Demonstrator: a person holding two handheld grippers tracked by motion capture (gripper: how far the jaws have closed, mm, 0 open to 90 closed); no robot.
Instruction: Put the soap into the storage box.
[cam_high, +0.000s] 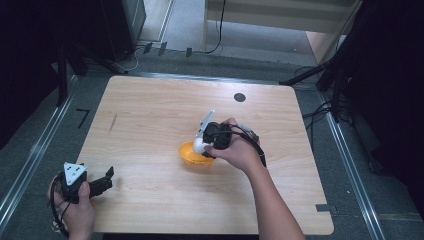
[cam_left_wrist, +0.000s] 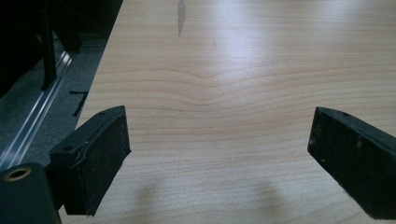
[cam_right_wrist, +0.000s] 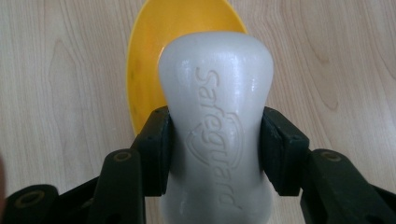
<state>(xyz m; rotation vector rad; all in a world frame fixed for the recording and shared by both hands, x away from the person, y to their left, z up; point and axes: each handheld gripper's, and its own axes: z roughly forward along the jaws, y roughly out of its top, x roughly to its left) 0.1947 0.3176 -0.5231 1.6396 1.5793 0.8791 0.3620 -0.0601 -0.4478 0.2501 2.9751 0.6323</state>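
Observation:
A white bar of soap (cam_right_wrist: 216, 135) with raised lettering is clamped between the jaws of my right gripper (cam_right_wrist: 215, 149). It hangs just above a yellow bowl (cam_right_wrist: 149, 56) on the wooden table. From above, the right gripper (cam_high: 206, 145) points down and left over the bowl (cam_high: 192, 156) near the table's middle, with the soap (cam_high: 199, 146) white at its tip. My left gripper (cam_high: 106, 180) rests at the table's near left corner, held in a hand, jaws wide apart. Its own view has bare wood between the two black pads (cam_left_wrist: 95, 154).
The wooden table (cam_high: 150, 115) has a dark round mark (cam_high: 240, 97) near its far edge and a short dark streak (cam_high: 113, 122) at the left. Metal rails and grey floor run along the left side. Dark stands and cables crowd the right.

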